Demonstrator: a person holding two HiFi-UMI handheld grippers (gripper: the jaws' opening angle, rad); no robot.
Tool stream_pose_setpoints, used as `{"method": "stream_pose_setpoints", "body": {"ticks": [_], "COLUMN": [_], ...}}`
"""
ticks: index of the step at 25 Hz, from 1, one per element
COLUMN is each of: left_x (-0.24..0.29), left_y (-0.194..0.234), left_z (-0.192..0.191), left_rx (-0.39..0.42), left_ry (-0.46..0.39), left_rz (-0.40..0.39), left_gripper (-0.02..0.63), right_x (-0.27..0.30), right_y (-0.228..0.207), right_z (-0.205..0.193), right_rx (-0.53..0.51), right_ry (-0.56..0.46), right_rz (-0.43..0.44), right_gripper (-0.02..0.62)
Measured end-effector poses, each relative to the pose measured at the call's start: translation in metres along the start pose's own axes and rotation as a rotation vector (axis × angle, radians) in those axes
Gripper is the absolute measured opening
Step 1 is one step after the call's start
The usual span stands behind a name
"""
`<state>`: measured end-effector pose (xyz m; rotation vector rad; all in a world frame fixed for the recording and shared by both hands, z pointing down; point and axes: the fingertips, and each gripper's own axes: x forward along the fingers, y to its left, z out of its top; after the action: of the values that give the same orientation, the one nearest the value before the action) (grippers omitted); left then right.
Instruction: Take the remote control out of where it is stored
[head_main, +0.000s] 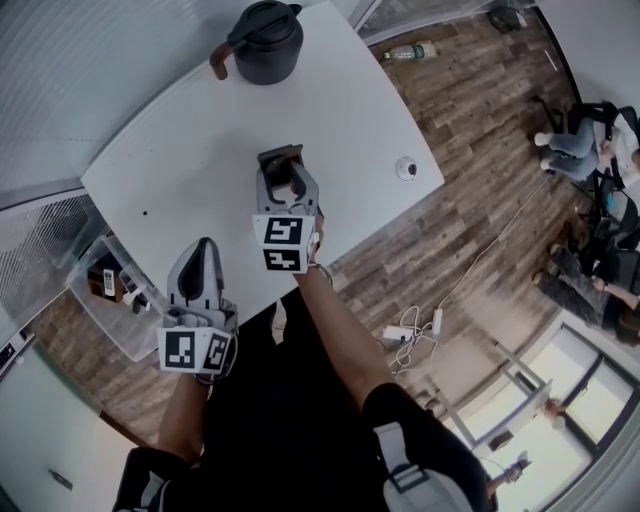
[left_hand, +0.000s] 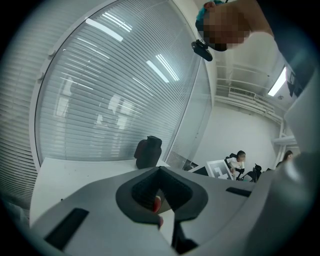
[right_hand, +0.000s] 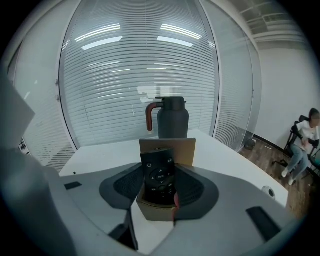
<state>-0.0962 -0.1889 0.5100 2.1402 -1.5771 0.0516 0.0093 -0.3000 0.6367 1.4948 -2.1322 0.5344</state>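
**White counter (head_main: 190, 140) in front of slatted blinds (right_hand: 135, 65): right claw set on the remote's box.**
The right claw (head_main: 285, 166) was clamped on the sides of an open cardboard box (right_hand: 156, 214) standing on the counter. The black remote control (right_hand: 159, 176) stood upright inside that box with its buttons facing the claw and its upper part above the rim. The left claw (head_main: 204, 250) was clenched on nothing at the counter's near edge, well apart from the box. A dark jug (right_hand: 172, 117) with a brown handle stood beyond the box.

Black remote control (right_hand: 159, 176), upright in open brown cardboard holder (right_hand: 181, 148)
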Motion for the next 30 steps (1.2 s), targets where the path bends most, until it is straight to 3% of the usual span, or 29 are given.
{"method": "stream_pose_setpoints", "body": {"ticks": [14, 30], "left_x": [-0.014, -0.058], "left_y": [-0.001, -0.020], "left_z": [0.001, 0.035], "left_rx": [0.002, 0.053], "left_ry": [-0.013, -0.118], "left_rz": [-0.004, -0.033], "left_gripper": [0.006, 0.006], "right_x": [-0.026, -0.092], "right_y": [-0.002, 0.014], "right_z": [0.026, 0.068], "right_rx": [-0.023, -0.026], "right_ry": [-0.113, -0.242], "right_rz": [-0.014, -0.032], "right_gripper": [0.184, 0.184]}}
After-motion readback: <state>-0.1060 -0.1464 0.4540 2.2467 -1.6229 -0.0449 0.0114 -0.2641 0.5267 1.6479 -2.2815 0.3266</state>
